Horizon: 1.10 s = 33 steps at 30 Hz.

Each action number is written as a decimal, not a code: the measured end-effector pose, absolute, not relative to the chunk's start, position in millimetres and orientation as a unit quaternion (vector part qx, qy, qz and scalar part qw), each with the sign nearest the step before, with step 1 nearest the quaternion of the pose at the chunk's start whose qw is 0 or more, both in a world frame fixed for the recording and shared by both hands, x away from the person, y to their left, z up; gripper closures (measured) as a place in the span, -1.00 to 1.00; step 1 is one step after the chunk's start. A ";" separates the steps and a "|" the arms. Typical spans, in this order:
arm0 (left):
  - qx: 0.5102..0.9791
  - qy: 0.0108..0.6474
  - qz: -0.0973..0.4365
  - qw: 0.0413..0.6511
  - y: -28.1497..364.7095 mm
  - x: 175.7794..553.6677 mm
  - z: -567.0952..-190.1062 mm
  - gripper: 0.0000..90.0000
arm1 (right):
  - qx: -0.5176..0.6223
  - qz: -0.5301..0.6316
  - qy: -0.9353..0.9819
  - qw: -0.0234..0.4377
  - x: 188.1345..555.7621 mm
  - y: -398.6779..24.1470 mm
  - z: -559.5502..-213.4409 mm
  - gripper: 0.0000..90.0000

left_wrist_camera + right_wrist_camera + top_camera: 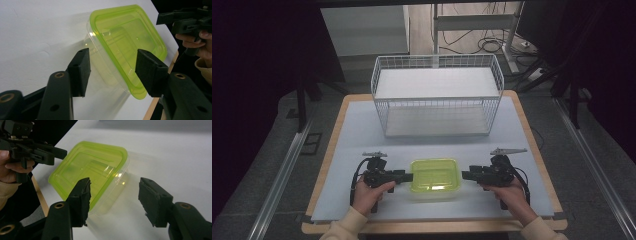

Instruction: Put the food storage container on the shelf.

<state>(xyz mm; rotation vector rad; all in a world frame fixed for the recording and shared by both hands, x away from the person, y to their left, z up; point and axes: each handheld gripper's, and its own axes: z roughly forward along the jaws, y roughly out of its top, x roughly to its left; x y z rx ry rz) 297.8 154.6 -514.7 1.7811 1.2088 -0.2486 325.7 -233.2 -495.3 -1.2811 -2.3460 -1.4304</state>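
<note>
- Both hands sit at the near edge of the table (362, 120), the left gripper (404, 176) and right gripper (468, 175) flanking a clear box (435, 176) with a green lid (125, 42).
- Each gripper's jaws stand spread about one end of the box, not yet pressing.
- Likely light, smooth, slightly flexible plastic; best gripped at both ends under the lid rim.
- Box looks empty; the far wire basket (437, 95) too.
</note>
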 end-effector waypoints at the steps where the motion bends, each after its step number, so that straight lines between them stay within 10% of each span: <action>1: 0.726 0.493 -0.101 0.468 154.6 297.8 -514.7 0.02 | -0.422 -0.471 -0.773 0.055 325.7 -233.2 -495.3 0.00; 33: 0.706 0.506 -0.158 0.470 147.0 303.1 -526.8 0.59 | -0.451 -0.446 -0.760 0.141 341.3 -210.4 -512.7 0.60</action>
